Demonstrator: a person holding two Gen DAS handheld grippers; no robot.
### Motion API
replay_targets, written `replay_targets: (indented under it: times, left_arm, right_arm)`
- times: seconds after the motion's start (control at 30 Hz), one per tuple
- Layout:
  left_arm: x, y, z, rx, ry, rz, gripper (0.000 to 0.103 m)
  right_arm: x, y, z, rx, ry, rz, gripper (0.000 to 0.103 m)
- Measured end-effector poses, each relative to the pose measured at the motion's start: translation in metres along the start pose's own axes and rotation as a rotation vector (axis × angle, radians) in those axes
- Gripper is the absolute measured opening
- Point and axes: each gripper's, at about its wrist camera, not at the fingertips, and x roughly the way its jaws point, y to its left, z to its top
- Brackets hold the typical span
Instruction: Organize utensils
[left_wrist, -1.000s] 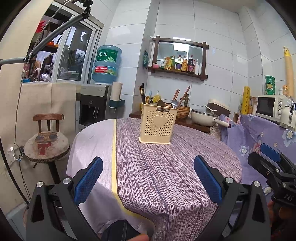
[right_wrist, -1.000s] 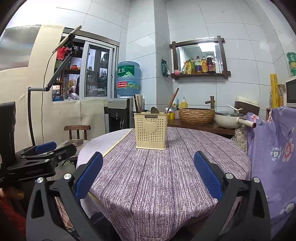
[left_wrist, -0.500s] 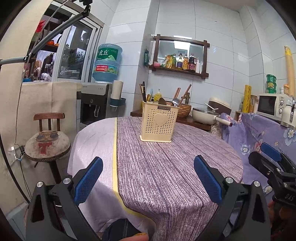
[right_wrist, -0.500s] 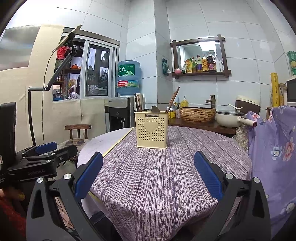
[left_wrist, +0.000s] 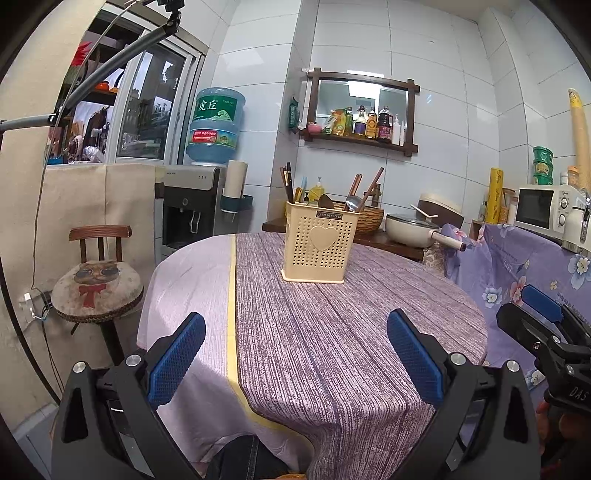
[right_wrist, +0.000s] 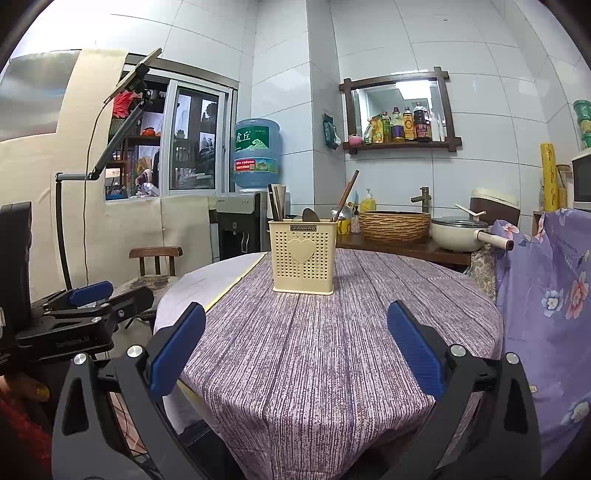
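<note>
A cream perforated utensil holder (left_wrist: 317, 243) with a heart on its front stands upright on the round table's purple cloth (left_wrist: 332, 332); it also shows in the right wrist view (right_wrist: 303, 258). Chopsticks (left_wrist: 286, 182), spoons and wooden handles (left_wrist: 371, 188) stick out of its top. My left gripper (left_wrist: 295, 354) is open and empty, well short of the holder, over the table's near edge. My right gripper (right_wrist: 295, 350) is open and empty, also short of the holder. Each gripper shows at the edge of the other's view.
A wooden chair (left_wrist: 98, 284) with a cat cushion stands left of the table. A water dispenser (left_wrist: 192, 210) is behind it. A counter at the back holds a woven basket (right_wrist: 394, 225) and a white pot (right_wrist: 458, 232). A floral purple cloth (right_wrist: 546, 288) hangs at the right.
Both grippers have drifted slightly, so the holder sits a little lower and nearer in the right wrist view. Both stay open and empty.
</note>
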Motion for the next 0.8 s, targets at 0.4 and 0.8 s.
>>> replay_targets:
  times: [0.4,0.8]
  left_arm:
    - [0.0011,0.0007,0.0006,-0.001,0.004,0.0,0.098]
    - [0.0008,-0.0009,0.0027,0.002,-0.001,0.007,0.098]
  right_arm:
    - [0.0012,-0.0012,0.0003,0.003,0.003,0.002,0.097]
    - [0.0018,-0.0016,-0.0013,0.006,0.006,0.0,0.097]
